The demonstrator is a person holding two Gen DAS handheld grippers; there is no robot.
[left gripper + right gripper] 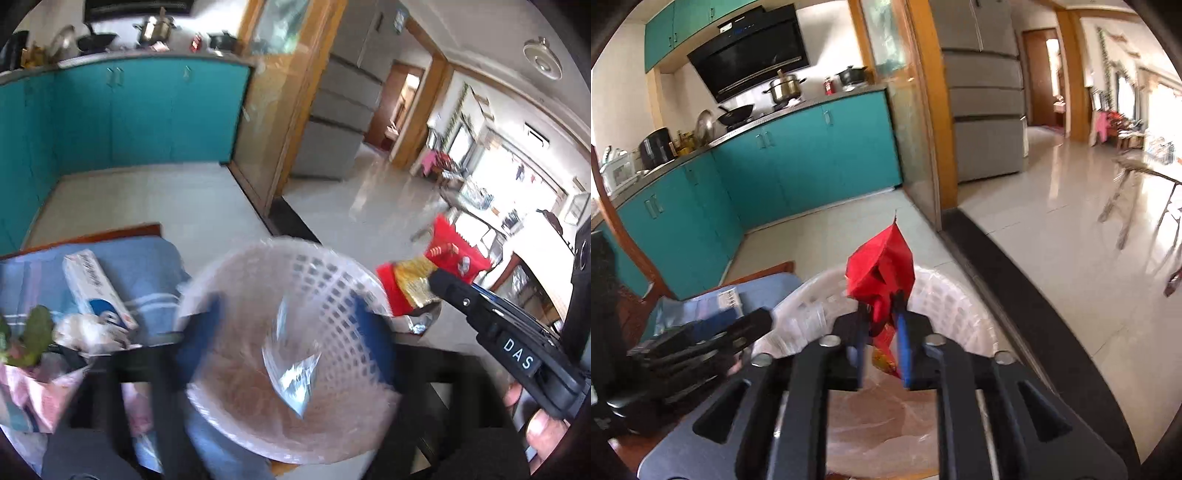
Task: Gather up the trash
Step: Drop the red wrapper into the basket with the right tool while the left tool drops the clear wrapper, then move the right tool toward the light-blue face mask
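teal kitchen cabinets [812, 155] back a blue cloth [122, 266] with the white mesh basket [332, 280] at its edge. left gripper [284, 332] stands wide above the basket, nothing between its pads — a clear crinkled bag [291, 373] lies inside. right gripper [882, 328] stands part open, the red snack wrapper [882, 266] between its blue pads at the crumpled lower end, over the basket; whether they pinch it i cannot tell. it looks light, thin and slippery — best pinched at a fold.

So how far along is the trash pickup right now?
Done: a clear plastic wrapper lies in the white basket, under the open left gripper. In hand: the right gripper holds a red snack wrapper over the basket. Left: a white box and other items remain on the blue cloth.
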